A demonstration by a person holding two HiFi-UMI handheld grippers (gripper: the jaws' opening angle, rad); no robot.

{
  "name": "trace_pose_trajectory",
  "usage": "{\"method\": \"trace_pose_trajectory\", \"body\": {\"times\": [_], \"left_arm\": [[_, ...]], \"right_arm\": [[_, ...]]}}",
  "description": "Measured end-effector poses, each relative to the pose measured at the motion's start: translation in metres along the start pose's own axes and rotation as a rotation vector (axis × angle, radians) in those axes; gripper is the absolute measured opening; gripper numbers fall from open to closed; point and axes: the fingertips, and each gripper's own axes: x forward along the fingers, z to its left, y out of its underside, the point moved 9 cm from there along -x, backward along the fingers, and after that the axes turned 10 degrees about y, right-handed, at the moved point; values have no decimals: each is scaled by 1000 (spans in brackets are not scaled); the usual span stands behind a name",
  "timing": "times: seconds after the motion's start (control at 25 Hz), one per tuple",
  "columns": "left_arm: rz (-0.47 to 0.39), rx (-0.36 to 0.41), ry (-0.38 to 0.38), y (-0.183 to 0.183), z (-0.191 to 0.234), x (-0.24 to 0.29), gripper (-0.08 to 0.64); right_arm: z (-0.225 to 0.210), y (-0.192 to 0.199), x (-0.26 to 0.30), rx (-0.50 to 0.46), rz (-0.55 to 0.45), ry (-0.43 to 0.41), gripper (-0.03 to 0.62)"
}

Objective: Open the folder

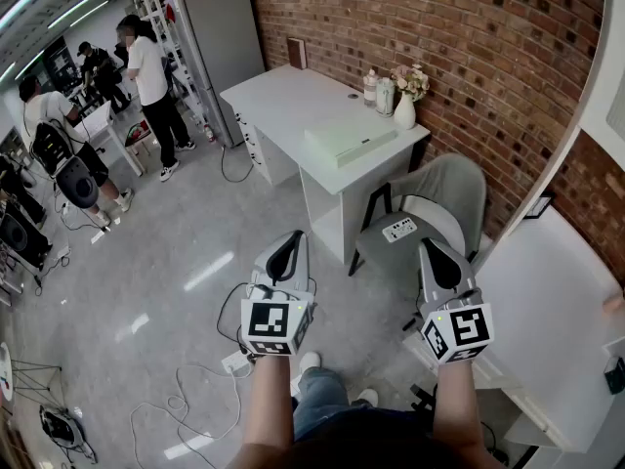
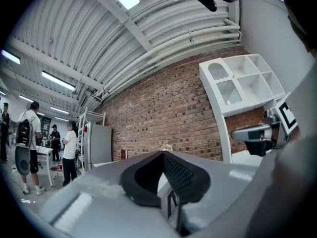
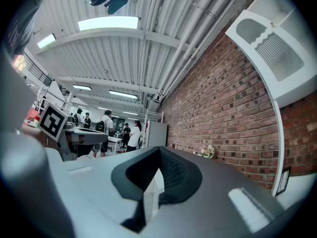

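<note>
Both grippers are held out side by side in the open, well short of the white desk [image 1: 293, 106] that stands against the brick wall [image 1: 449, 37]. The left gripper [image 1: 291, 242] has its jaws pressed together with nothing between them, and its own view shows the tips [image 2: 163, 153] meeting. The right gripper [image 1: 437, 254] is the same, jaws closed on empty air [image 3: 158, 149]. What looks to be the folder [image 1: 350, 143], pale and flat, lies shut on the end of the desk nearest the person, well apart from both grippers. At the wall side of the desk, just beyond the folder, stand a white vase of flowers [image 1: 405, 108] and a couple of small bottles [image 1: 376, 90]. A grey chair [image 1: 449, 195] is pulled up at that same end of the desk, with a small white device [image 1: 398, 229] on its seat. Past the desk's far end stands a tall grey cabinet [image 1: 227, 37], with people [image 1: 148, 74] nearby.
</note>
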Motion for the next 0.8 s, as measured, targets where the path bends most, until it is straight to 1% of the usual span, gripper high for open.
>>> {"method": "trace_pose_trajectory", "body": {"times": [0.32, 0.56, 0.8], "left_arm": [[7, 10, 49, 10, 57, 38, -2], [2, 2, 80, 20, 118, 69, -2], [-5, -10, 106, 33, 185, 86, -2]], "right_arm": [[18, 10, 59, 2, 21, 35, 0], [42, 13, 117, -4, 27, 75, 0], [76, 19, 169, 2, 31, 133, 0]]}}
